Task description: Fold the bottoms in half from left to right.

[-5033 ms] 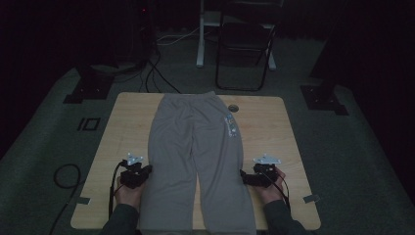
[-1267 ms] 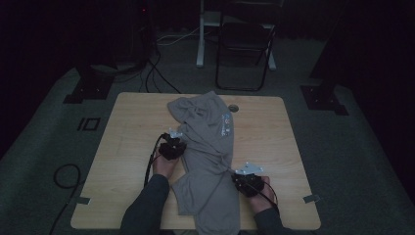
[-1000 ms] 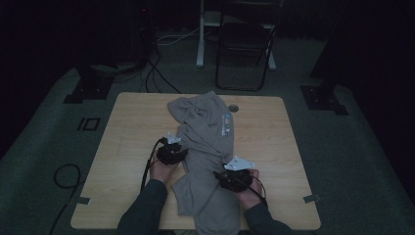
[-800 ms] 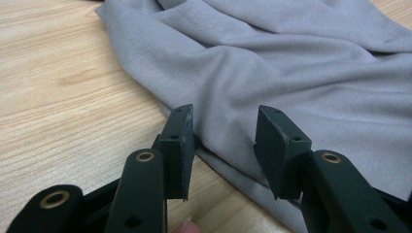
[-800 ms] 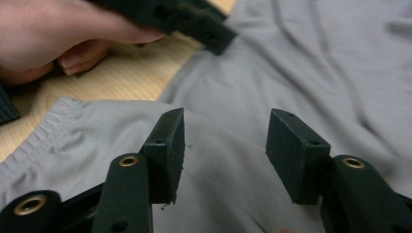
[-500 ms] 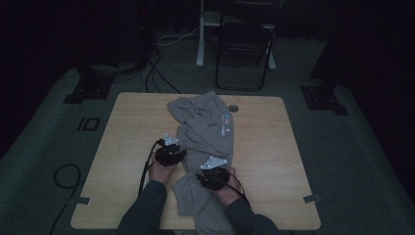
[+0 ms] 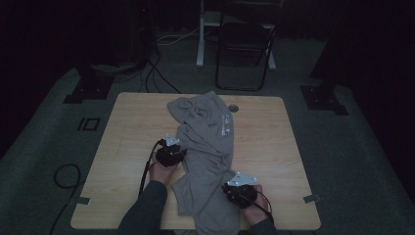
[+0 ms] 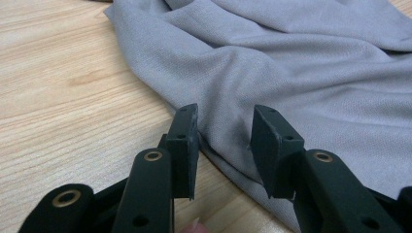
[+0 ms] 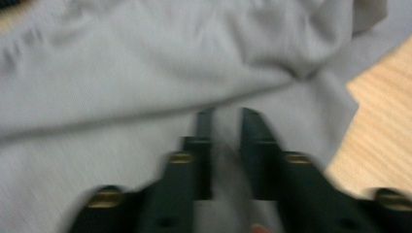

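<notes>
Grey trousers (image 7: pixel 208 147) lie crumpled down the middle of the wooden table (image 7: pixel 274 147), upper part bunched toward the far edge w/ a small printed label facing up, lower part running to the near edge and hanging over it. Cloth is twisted and folded over itself at mid-length, so the 2 legs overlap. Left gripper (image 7: pixel 177 152) sits at the trousers' left edge, about mid-table; in the left gripper view (image 8: pixel 223 141) its 2 black jaws stand apart, a fold of the hem lying between them, not pinched, w/ bare wood to the left. Right gripper (image 7: pixel 234 190) is near the front edge, on the right side of the lower leg; in the right gripper view (image 9: pixel 226 141) the pic is blurred, jaws stand a narrow gap apart w/ grey cloth in that gap, but can't tell if they grip it. Both hands and sleeves come in from the bottom of the high view. Beyond the table: a dark folding chair (image 7: pixel 242 44), cables (image 7: pixel 156 73) on the grey floor, black stand bases at both far corners.
</notes>
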A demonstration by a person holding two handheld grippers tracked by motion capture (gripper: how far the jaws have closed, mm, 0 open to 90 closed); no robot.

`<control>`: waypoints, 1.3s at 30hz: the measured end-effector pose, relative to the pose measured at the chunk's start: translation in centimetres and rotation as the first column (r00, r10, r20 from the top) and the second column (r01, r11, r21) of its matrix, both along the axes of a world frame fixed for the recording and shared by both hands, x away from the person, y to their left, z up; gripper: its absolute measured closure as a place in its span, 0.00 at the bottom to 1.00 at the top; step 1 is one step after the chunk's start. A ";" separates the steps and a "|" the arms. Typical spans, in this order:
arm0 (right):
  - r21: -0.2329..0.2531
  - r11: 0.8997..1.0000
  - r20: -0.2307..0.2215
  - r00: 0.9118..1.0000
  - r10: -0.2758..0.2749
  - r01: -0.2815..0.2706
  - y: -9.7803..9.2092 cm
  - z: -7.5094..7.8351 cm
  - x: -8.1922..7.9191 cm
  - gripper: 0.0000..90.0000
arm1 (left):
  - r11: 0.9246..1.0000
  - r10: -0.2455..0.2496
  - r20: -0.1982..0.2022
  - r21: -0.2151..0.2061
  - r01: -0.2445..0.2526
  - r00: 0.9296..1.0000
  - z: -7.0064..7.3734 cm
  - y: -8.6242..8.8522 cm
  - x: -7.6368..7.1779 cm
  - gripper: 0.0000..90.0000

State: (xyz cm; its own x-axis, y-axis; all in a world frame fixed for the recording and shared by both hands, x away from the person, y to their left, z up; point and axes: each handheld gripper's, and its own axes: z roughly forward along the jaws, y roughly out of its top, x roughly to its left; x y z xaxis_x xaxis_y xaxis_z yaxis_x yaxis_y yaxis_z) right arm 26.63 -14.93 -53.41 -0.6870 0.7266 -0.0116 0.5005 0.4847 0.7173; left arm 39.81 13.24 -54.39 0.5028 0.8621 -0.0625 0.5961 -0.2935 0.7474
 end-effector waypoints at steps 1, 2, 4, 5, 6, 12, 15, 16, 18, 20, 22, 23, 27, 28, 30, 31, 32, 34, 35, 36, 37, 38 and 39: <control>0.028 1.000 -0.004 1.000 -0.002 0.002 0.2 0.2 0.2 0.75 | 1.000 0.001 0.000 -0.003 -0.001 1.000 0.0 0.0 0.0 0.71; 0.063 0.998 0.020 1.000 0.024 -0.025 1.4 0.7 0.8 0.66 | 1.000 0.001 -0.001 -0.005 -0.001 1.000 0.0 0.0 0.0 0.71; 0.067 0.997 0.036 0.999 0.040 -0.043 2.3 1.0 1.1 0.63 | 1.000 0.003 -0.003 -0.007 -0.003 1.000 0.0 0.1 0.0 0.71; 0.068 0.996 0.049 0.997 0.056 -0.059 3.3 1.1 1.7 0.61 | 1.000 0.002 -0.005 -0.010 -0.002 1.000 0.0 0.1 0.1 0.71; 0.067 0.996 0.049 0.997 0.060 -0.063 4.3 1.3 2.3 0.60 | 1.000 0.003 -0.006 -0.013 -0.003 1.000 0.0 0.1 0.1 0.71; 0.067 0.994 0.017 0.996 0.089 -0.090 9.2 0.9 5.5 0.58 | 1.000 0.004 -0.006 -0.013 -0.004 1.000 0.0 0.1 0.1 0.72; 0.034 0.994 -0.020 0.995 0.102 -0.102 10.2 -0.2 6.2 0.63 | 1.000 0.004 -0.004 -0.009 -0.004 1.000 0.0 0.1 0.0 0.72; 0.023 0.994 -0.026 0.994 0.105 -0.104 10.3 -0.5 6.2 0.72 | 1.000 0.004 -0.003 -0.007 -0.005 1.000 0.0 0.1 0.0 0.72; 0.025 0.994 -0.033 0.993 0.111 -0.110 9.9 -0.3 5.8 0.94 | 1.000 0.006 -0.002 -0.006 -0.006 1.000 0.0 0.1 0.0 0.72; 0.008 0.994 -0.014 0.994 0.109 -0.109 9.3 0.1 4.9 0.99 | 1.000 0.006 -0.003 -0.007 -0.006 1.000 0.0 0.1 0.0 0.73; 0.007 0.994 -0.001 0.994 0.109 -0.109 8.3 0.4 3.8 1.00 | 1.000 0.006 -0.003 -0.006 -0.006 1.000 0.0 0.1 0.0 0.73; 0.011 0.994 0.007 0.994 0.107 -0.107 7.6 0.5 3.2 1.00 | 1.000 0.005 -0.003 -0.004 -0.005 1.000 0.0 0.1 0.0 0.73; 0.060 0.996 0.001 0.997 0.073 -0.073 3.8 0.8 -0.1 0.99 | 1.000 0.005 -0.002 -0.003 -0.005 1.000 0.0 0.0 0.0 0.74; 0.060 0.996 0.001 0.997 0.073 -0.073 3.8 0.8 -0.1 0.99 | 1.000 0.005 -0.002 -0.003 -0.005 1.000 0.0 0.1 0.0 0.74; 0.062 0.997 0.001 0.999 0.051 -0.051 2.0 0.8 -1.4 0.99 | 1.000 0.007 -0.002 -0.005 -0.007 1.000 0.0 0.0 0.0 0.74; 0.068 0.997 -0.006 0.999 0.037 -0.037 1.1 0.8 -1.9 0.99 | 1.000 0.006 -0.002 -0.005 -0.006 1.000 0.0 0.0 0.0 0.74; 0.071 0.997 -0.014 1.000 0.022 -0.021 0.2 0.8 -2.3 0.99 | 1.000 0.007 -0.002 -0.004 -0.007 1.000 0.0 0.0 0.0 0.74; 0.067 0.998 -0.026 1.000 -0.009 0.011 -1.5 0.7 -3.2 0.99 | 1.000 0.007 -0.001 -0.004 -0.007 1.000 0.0 0.0 0.0 0.74; 0.058 0.998 -0.037 0.999 -0.019 0.021 -2.3 0.7 -3.5 0.99 | 1.000 0.007 -0.001 -0.004 -0.007 1.000 0.0 0.0 0.0 0.74; 0.046 0.998 -0.047 0.999 -0.027 0.029 -2.9 0.6 -3.8 0.98 | 1.000 0.007 -0.001 -0.005 -0.007 1.000 0.0 0.0 0.0 0.74; 0.037 0.998 -0.054 0.998 -0.039 0.041 -3.4 0.6 -4.0 0.97 | 1.000 0.006 -0.001 -0.004 -0.006 1.000 0.0 0.0 0.0 0.74; 0.032 0.998 -0.057 0.997 -0.048 0.050 -3.8 0.6 -4.2 0.95 | 1.000 0.007 -0.001 -0.004 -0.007 1.000 0.0 0.0 0.0 0.74; 0.057 0.996 -0.051 0.997 -0.059 0.062 -4.2 0.9 -4.1 0.87 | 1.000 0.007 -0.001 -0.005 -0.007 1.000 0.0 0.0 0.0 0.74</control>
State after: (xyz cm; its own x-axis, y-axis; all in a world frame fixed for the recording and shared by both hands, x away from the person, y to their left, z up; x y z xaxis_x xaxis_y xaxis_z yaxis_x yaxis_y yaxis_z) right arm 22.48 -19.09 -52.47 -0.6405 0.7652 0.0645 0.5629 0.4107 0.7173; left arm 39.83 13.26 -54.40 0.4966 0.8654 -0.0669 0.5987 -0.2857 0.7483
